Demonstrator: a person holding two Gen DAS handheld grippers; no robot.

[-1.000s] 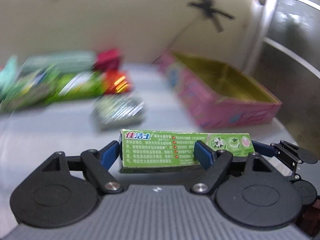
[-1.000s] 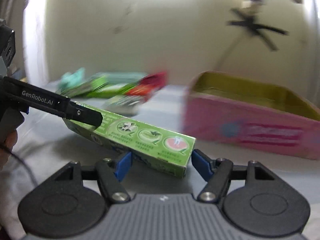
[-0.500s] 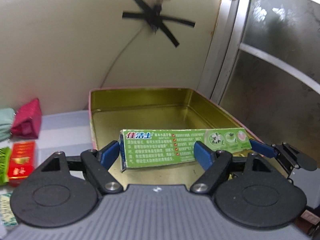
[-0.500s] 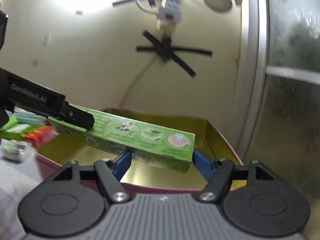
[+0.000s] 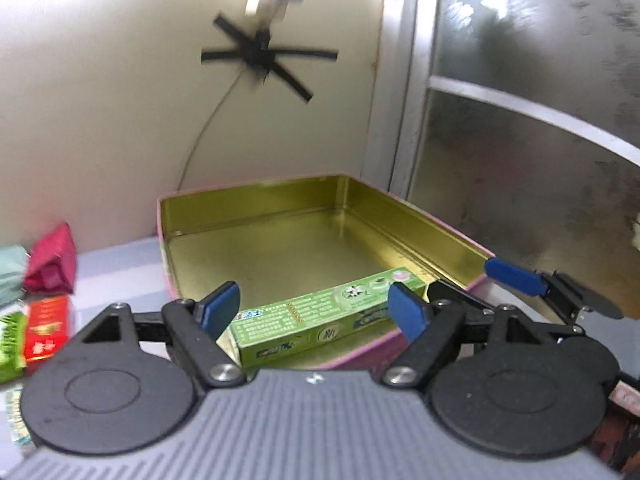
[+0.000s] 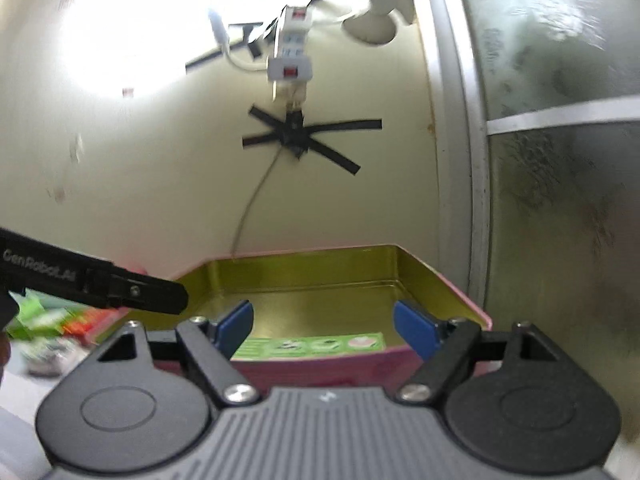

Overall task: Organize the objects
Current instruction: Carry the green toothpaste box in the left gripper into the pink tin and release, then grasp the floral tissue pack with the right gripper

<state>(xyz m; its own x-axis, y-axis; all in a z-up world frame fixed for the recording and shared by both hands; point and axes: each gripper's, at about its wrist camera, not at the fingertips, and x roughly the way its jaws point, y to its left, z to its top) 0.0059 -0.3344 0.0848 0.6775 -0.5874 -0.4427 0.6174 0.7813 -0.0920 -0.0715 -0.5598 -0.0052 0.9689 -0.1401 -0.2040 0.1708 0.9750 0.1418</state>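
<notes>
Here the left gripper (image 5: 316, 306) holds its jaws apart, pads clear of the one green box (image 5: 320, 320) that lies between them inside the tin (image 5: 280, 208), along its near wall. The right gripper (image 6: 324, 322) has just been opening its jaws; they stand wide with nothing gripped, the box (image 6: 312, 346) below them in the tin (image 6: 320, 368). Left of the tin, on the counter (image 5: 120, 264), lie two red packs (image 5: 46, 332) (image 5: 54, 260) and some green ones, blurred.
</notes>
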